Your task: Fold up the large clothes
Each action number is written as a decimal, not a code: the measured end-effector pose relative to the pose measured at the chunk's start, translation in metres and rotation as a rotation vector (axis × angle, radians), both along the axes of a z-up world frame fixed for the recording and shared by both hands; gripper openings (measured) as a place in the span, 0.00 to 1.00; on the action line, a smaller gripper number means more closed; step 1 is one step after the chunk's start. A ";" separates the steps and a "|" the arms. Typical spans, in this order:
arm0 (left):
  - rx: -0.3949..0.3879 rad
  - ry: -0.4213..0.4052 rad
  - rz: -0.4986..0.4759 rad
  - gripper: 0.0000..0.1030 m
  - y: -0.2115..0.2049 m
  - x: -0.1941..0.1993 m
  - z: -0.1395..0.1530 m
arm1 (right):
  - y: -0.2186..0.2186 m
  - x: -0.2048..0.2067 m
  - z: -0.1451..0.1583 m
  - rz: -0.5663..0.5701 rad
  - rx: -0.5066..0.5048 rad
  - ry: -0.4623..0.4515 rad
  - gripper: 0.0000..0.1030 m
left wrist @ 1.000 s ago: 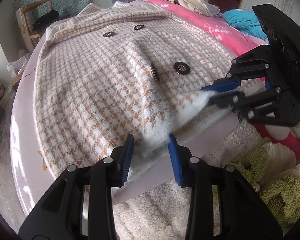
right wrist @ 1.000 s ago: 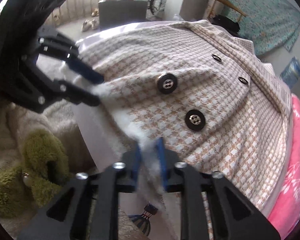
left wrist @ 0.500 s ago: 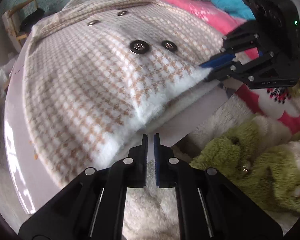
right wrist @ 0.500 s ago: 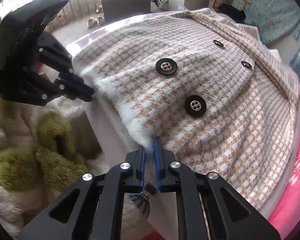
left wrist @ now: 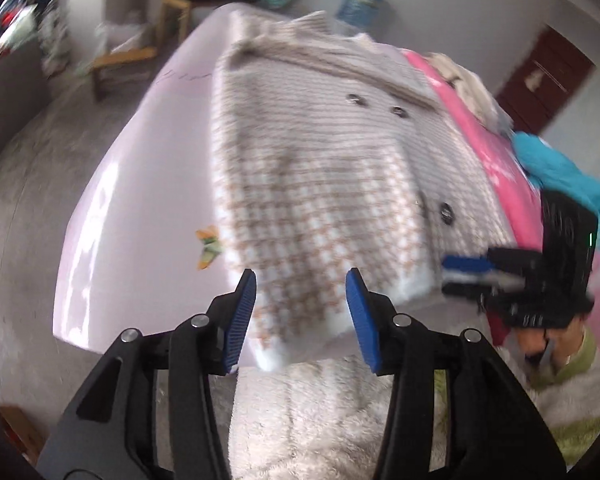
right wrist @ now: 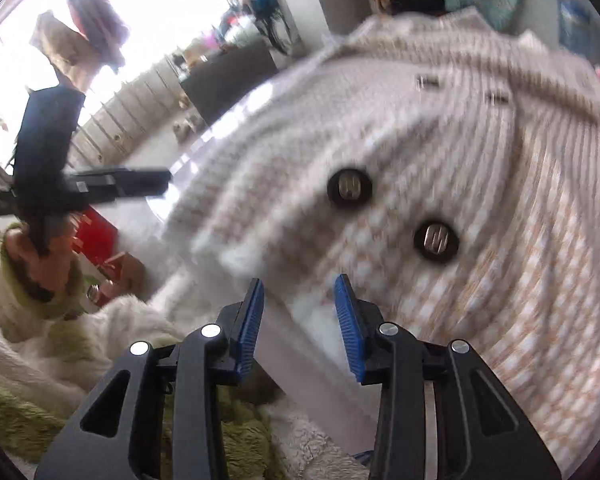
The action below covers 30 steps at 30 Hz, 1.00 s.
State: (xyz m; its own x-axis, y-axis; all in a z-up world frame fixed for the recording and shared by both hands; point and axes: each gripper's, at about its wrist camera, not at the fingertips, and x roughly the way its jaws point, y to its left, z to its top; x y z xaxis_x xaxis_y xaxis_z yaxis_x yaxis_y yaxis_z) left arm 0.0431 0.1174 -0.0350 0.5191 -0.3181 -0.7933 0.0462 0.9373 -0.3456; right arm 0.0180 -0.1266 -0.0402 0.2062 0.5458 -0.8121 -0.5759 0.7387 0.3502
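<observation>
Here, one checked coat [left wrist: 324, 184], buttons up, spread flat on the pale table [left wrist: 140, 184]; its white fuzzy hem hangs at the table's near edge. Left of the coat: a small butterfly sticker [left wrist: 209, 246]. My left tongs [left wrist: 302, 312]: jaws just opened, released, hem between the pads but untouched. My right tongs [right wrist: 299, 322]: likewise just opened, empty, over the hem below two black buttons [right wrist: 436, 240]. Right of the coat: pink bedding [left wrist: 496, 168].
</observation>
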 end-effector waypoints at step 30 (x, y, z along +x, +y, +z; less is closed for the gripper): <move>0.076 0.043 0.039 0.28 -0.011 0.004 -0.030 | -0.161 -0.037 0.002 -0.668 -0.068 0.073 0.27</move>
